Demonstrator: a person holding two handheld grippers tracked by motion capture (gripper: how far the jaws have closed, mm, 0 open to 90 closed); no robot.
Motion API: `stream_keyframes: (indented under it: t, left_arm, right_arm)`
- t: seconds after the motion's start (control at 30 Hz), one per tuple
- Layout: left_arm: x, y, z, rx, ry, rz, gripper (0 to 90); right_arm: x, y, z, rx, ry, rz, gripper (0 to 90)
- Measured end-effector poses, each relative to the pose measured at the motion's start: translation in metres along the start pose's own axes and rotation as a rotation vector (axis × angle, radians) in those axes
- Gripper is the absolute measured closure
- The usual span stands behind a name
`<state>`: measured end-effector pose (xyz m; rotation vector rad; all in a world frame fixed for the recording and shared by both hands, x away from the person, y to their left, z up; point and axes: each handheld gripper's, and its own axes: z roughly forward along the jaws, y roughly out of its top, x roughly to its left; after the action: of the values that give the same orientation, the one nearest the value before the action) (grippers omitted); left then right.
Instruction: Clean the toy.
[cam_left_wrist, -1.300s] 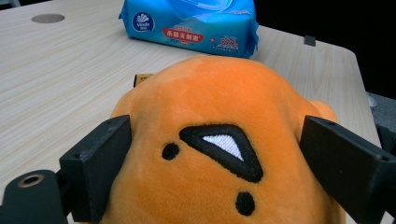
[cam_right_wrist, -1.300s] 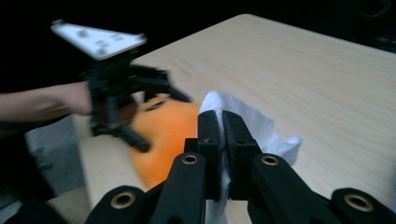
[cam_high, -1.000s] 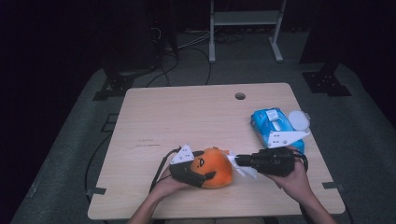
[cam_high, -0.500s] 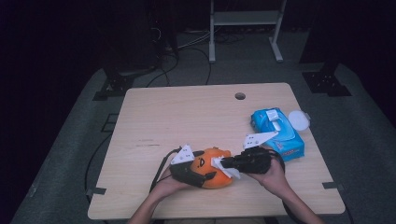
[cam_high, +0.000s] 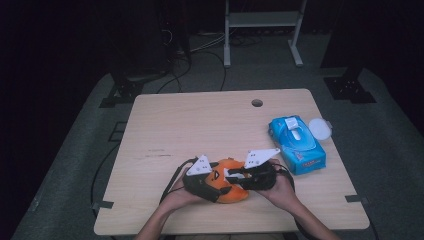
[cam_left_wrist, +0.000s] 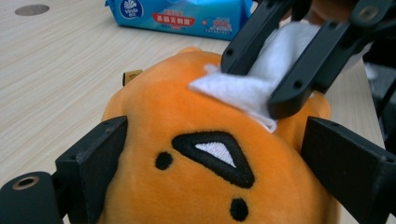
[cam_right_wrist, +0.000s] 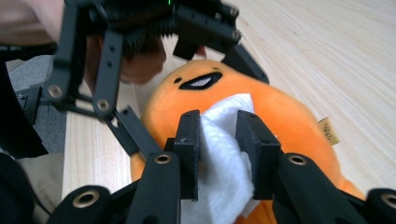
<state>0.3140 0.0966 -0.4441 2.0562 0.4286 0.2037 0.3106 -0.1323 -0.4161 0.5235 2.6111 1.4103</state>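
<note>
An orange plush toy with a black stitched face lies near the table's front edge. My left gripper is shut on it, one jaw on each side of the face. My right gripper comes in from the right, shut on a folded white wipe. The wipe rests on top of the toy, behind its face. In the right gripper view my left gripper and a hand stand behind the toy. The left gripper view has my right gripper above the toy.
A blue pack of wet wipes lies at the table's right side, just right of my right hand, also in the left gripper view. A round white lid lies beside it. A cable hole is near the far edge.
My right gripper has moved left from beside the blue pack, carrying the white wipe onto the top of the toy. The left gripper and toy have stayed put.
</note>
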Motion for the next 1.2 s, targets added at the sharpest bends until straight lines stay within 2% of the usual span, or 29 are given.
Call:
stream_keyframes:
  t: [0.07,0.13,0.2,0.23,0.27,0.33,0.43,0.57,0.6,0.67,0.7,0.77,0.8,0.83,0.9,0.97,1.07,1.2]
  left_arm:
    - [0.001,0.002,-0.003,0.01,-0.003,0.009,8.6]
    - [0.004,0.005,-0.013,0.0,-0.015,0.01,8.6]
    - [0.004,0.004,-0.015,0.021,-0.02,0.034,9.1]
    - [0.004,0.004,-0.015,0.021,-0.02,0.034,10.4]
    - [0.003,0.003,-0.015,0.038,-0.016,0.067,12.1]
    - [0.002,0.003,-0.015,0.058,-0.013,0.09,16.9]
    - [0.002,0.002,-0.014,0.07,-0.012,0.099,22.2]
    - [0.004,-0.001,-0.013,0.052,-0.015,0.077,24.4]
    - [0.005,-0.002,-0.012,0.045,-0.015,0.066,24.4]
    - [0.006,-0.002,-0.011,0.04,-0.012,0.06,24.4]
    - [0.006,-0.003,-0.011,0.035,-0.009,0.053,24.3]
    - [0.007,-0.004,-0.011,0.03,-0.008,0.044,24.3]
    - [0.009,-0.005,-0.012,0.025,-0.003,0.028,24.3]
    - [0.009,-0.005,-0.012,0.025,-0.003,0.028,24.3]
    - [0.012,-0.006,-0.011,0.01,0.007,0.0,24.4]
    - [0.013,-0.006,-0.009,0.01,0.02,-0.015,24.4]
    - [0.014,-0.007,-0.007,0.001,0.031,-0.039,24.4]
    - [0.015,-0.008,-0.008,-0.003,0.032,-0.046,24.0]
  right_arm:
    - [0.001,-0.002,0.002,-0.003,-0.001,0.0,69.1]
    - [0.002,-0.003,0.002,-0.002,-0.015,0.002,69.0]
    - [0.003,-0.004,0.003,0.001,-0.032,-0.005,69.2]
    - [0.003,-0.004,0.003,0.001,-0.032,-0.005,69.2]
    - [0.004,-0.005,0.004,0.003,-0.039,-0.004,70.5]
    - [0.004,-0.005,0.004,0.013,-0.043,-0.002,72.5]
    - [0.004,-0.005,0.001,0.037,-0.048,0.012,79.2]
    - [-0.004,-0.009,-0.009,0.037,-0.031,0.061,82.5]
    - [-0.004,-0.009,-0.009,0.037,-0.031,0.061,83.0]
    - [-0.004,-0.01,-0.014,0.044,-0.045,0.056,83.4]
    - [-0.001,-0.012,-0.02,0.053,-0.071,0.047,83.5]
    - [0.001,-0.014,-0.025,0.061,-0.093,0.035,83.7]
    - [0.001,-0.017,-0.028,0.064,-0.099,0.04,83.8]
    - [0.001,-0.017,-0.028,0.064,-0.099,0.04,83.8]
    - [-0.001,-0.025,-0.034,0.066,-0.099,0.077,83.9]
    - [0.003,-0.024,-0.034,0.051,-0.092,0.087,83.9]
    - [0.014,-0.015,-0.027,0.035,-0.075,0.051,83.8]
    - [0.017,-0.013,-0.021,0.058,-0.101,0.018,83.8]
